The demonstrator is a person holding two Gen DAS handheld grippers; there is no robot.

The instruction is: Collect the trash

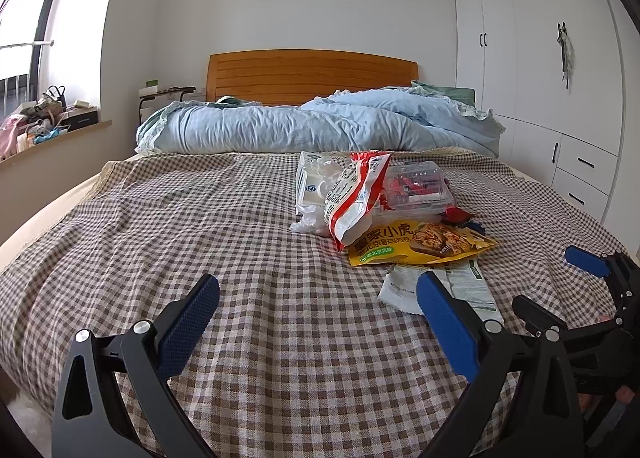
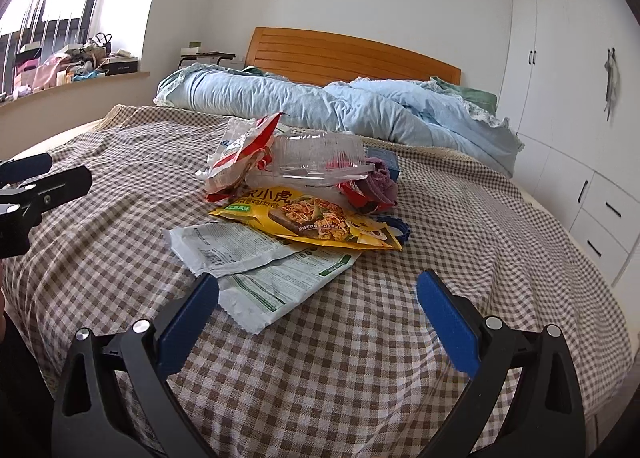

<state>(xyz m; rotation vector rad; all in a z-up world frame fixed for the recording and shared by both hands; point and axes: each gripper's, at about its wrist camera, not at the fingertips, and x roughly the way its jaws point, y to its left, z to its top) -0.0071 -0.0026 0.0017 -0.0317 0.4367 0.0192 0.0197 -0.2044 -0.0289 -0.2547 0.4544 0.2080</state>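
A heap of trash lies on the checked bedspread (image 1: 200, 217): a yellow snack bag (image 1: 420, 246) (image 2: 320, 217), a red-and-white wrapper (image 1: 356, 197) (image 2: 244, 153), a clear plastic clamshell box (image 1: 416, 189) (image 2: 316, 161), a white plastic bag (image 1: 312, 185) and white-green torn wrappers (image 1: 464, 290) (image 2: 256, 262). My left gripper (image 1: 318, 294) hovers open over the spread, left of the heap and short of it. My right gripper (image 2: 318, 294) is open too, its left finger (image 2: 188, 322) over the edge of the white-green wrappers. Nothing is held. The right gripper also shows at the right edge of the left wrist view (image 1: 588, 290).
A rumpled light-blue duvet (image 1: 320, 121) lies across the bed's head below a wooden headboard (image 1: 312, 75). White wardrobes with drawers (image 1: 560, 97) line the right side. A cluttered window ledge (image 1: 44, 117) runs along the left. A purple cloth (image 2: 380, 181) lies behind the heap.
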